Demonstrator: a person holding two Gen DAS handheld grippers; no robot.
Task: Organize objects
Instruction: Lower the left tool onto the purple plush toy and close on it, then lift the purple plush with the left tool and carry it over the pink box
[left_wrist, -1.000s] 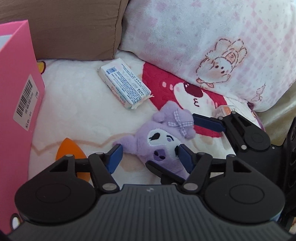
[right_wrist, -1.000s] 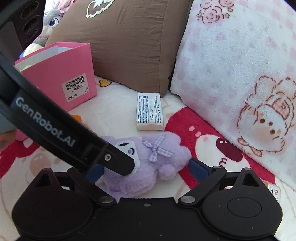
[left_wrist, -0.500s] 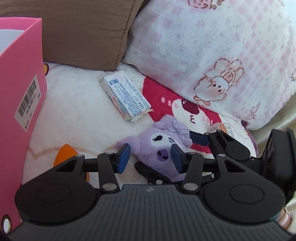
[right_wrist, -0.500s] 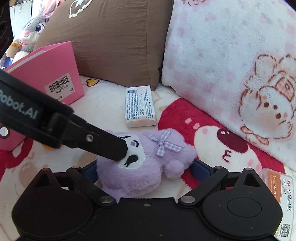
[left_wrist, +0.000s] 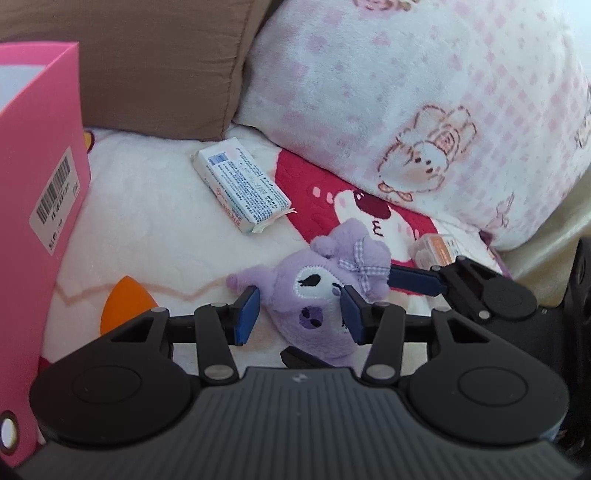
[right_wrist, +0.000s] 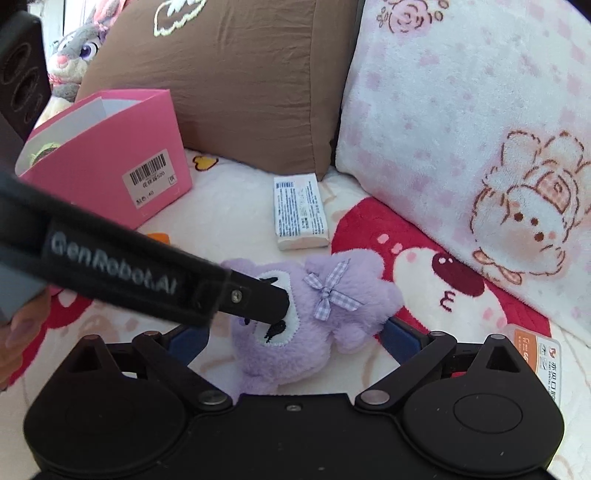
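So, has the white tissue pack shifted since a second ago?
No. The white tissue pack lies just below the brown pillow corner, one end at the edge of the blanket's red patch, exactly as before.

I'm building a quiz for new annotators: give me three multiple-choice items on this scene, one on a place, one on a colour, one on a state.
1. Where does the white packet lie? A in a drawer; B on a chair; C on the blanket before the brown pillow.
2. The purple plush toy has a bow that is: A checked lilac; B red; C green.
3. The pink box is: A flattened; B open-topped; C lidded.
Key: C, it lies flat on the blanket; A, the checks show in both views; B, its white inside shows.
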